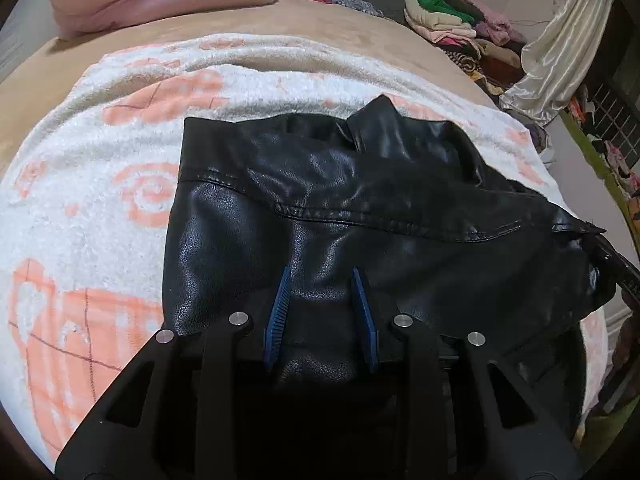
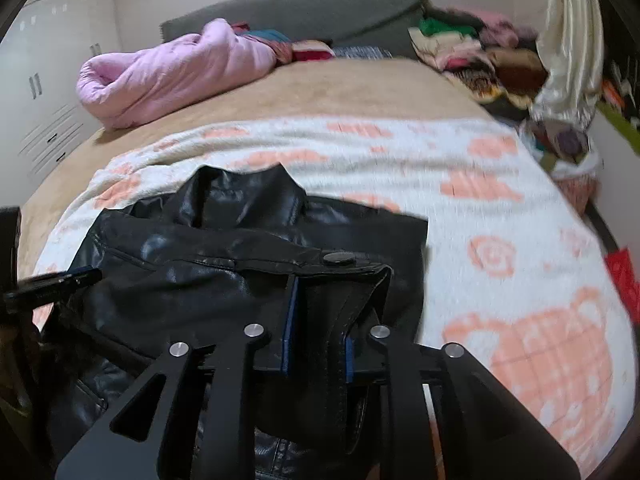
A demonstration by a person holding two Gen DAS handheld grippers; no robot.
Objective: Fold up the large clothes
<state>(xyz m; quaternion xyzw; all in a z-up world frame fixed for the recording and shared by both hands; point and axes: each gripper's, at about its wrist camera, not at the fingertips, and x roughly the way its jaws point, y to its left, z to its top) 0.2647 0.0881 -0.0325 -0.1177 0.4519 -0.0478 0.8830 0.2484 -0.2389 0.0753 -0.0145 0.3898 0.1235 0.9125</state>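
A black leather jacket (image 1: 360,208) lies crumpled on a white blanket with orange patterns (image 1: 80,208), its collar (image 1: 380,120) towards the far side. My left gripper (image 1: 321,276) points down on the jacket's near part, and a raised ridge of leather is pinched between its blue pads (image 1: 280,312). In the right wrist view the jacket (image 2: 200,248) fills the lower left. A folded edge with a snap button (image 2: 339,258) stands between the jaws of my right gripper (image 2: 320,312). Its left pad (image 2: 289,320) shows bare beside the fold, and the right pad is mostly hidden behind it.
The blanket covers a tan bed (image 2: 340,84). A rolled pink quilt (image 2: 168,72) lies at the far left by a grey headboard (image 2: 300,12). Stacked folded clothes (image 1: 452,20) and a cream curtain (image 1: 560,48) stand at the far right. White cupboards (image 2: 44,80) line the left wall.
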